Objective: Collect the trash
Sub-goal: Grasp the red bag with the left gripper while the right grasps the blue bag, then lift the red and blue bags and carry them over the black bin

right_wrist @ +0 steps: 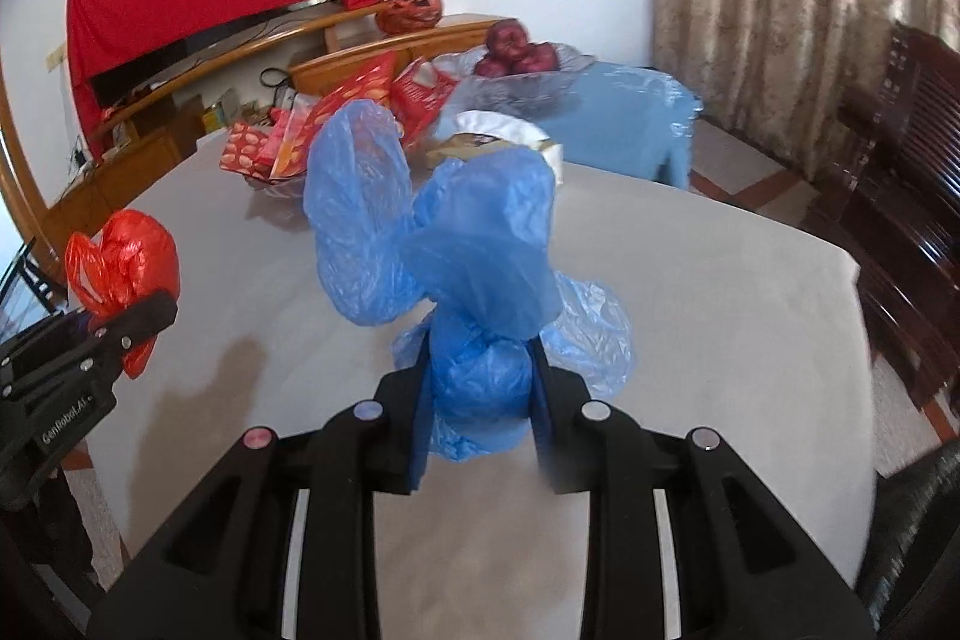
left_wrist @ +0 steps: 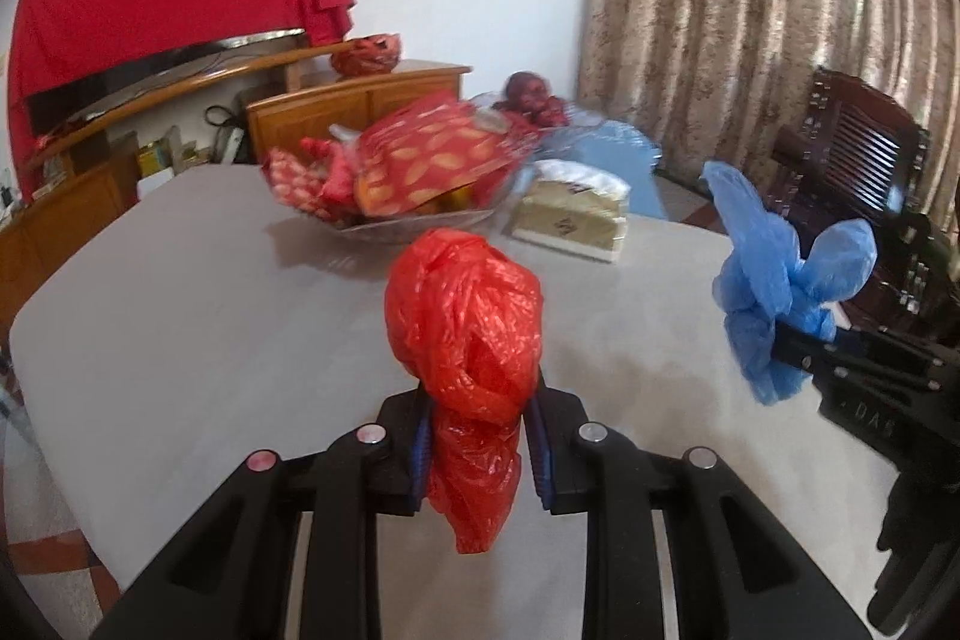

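Two bits of trash here, one per tool. The crumpled red bag (left_wrist: 465, 340) is pinched between the fingers of the left tool (left_wrist: 480, 436), jaws closed down on it, and it's held up off the grey surface (left_wrist: 210, 328). The blue bag (right_wrist: 456, 280) is the same deal in the right tool (right_wrist: 480, 412): jaws squeezed onto its knotted middle, loose loops puffing out above, clear of the surface too.

Each camera also catches the other tool from the side: the left view has the blue bag off to the right, the right view has the red one at far left.

Further back there's a glass dish of red snack packets (left_wrist: 432, 160) and a tissue pack (left_wrist: 570, 214). Only the right view clearly shows the second dish with dark red apples (right_wrist: 516, 52); I count about three, in the left view they're a blur. One light blue chair (right_wrist: 630, 118) sits behind the surface.
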The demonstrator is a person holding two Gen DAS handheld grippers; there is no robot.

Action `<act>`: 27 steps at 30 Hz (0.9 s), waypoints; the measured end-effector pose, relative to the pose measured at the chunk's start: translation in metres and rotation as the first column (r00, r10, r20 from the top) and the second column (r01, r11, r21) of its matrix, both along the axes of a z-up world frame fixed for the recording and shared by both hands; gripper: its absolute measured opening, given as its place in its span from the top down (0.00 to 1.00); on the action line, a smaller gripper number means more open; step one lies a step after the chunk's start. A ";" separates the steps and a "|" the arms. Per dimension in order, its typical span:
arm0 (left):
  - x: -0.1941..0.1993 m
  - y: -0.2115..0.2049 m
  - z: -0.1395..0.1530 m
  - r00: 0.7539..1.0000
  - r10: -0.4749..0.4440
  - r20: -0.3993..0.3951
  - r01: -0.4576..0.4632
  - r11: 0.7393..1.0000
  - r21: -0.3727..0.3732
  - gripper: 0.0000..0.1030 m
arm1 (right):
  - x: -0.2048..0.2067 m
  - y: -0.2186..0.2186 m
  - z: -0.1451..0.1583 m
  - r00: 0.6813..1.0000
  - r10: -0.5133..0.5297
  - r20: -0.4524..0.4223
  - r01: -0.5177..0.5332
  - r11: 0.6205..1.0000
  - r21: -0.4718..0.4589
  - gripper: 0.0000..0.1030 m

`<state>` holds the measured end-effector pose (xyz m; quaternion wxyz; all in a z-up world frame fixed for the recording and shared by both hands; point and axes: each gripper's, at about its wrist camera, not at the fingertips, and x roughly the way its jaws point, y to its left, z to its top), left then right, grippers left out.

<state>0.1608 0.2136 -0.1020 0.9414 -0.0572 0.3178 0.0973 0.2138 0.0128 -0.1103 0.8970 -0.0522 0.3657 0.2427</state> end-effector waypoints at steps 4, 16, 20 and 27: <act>-0.008 -0.030 0.017 0.999 -0.049 0.024 0.049 0.999 0.008 0.75 | -0.017 -0.028 0.012 1.000 -0.029 0.006 0.029 0.999 0.017 0.74; -0.034 -0.105 0.055 0.981 -0.177 0.079 0.176 0.984 0.014 0.74 | -0.073 -0.098 0.052 0.992 -0.118 0.045 0.116 0.992 0.045 0.74; -0.043 -0.125 0.063 0.971 -0.220 0.096 0.220 0.975 0.014 0.74 | -0.090 -0.125 0.060 0.985 -0.166 0.051 0.163 0.985 0.057 0.74; -0.056 -0.156 0.074 0.951 -0.287 0.113 0.288 0.958 0.010 0.74 | -0.116 -0.161 0.070 0.971 -0.226 0.079 0.222 0.973 0.055 0.74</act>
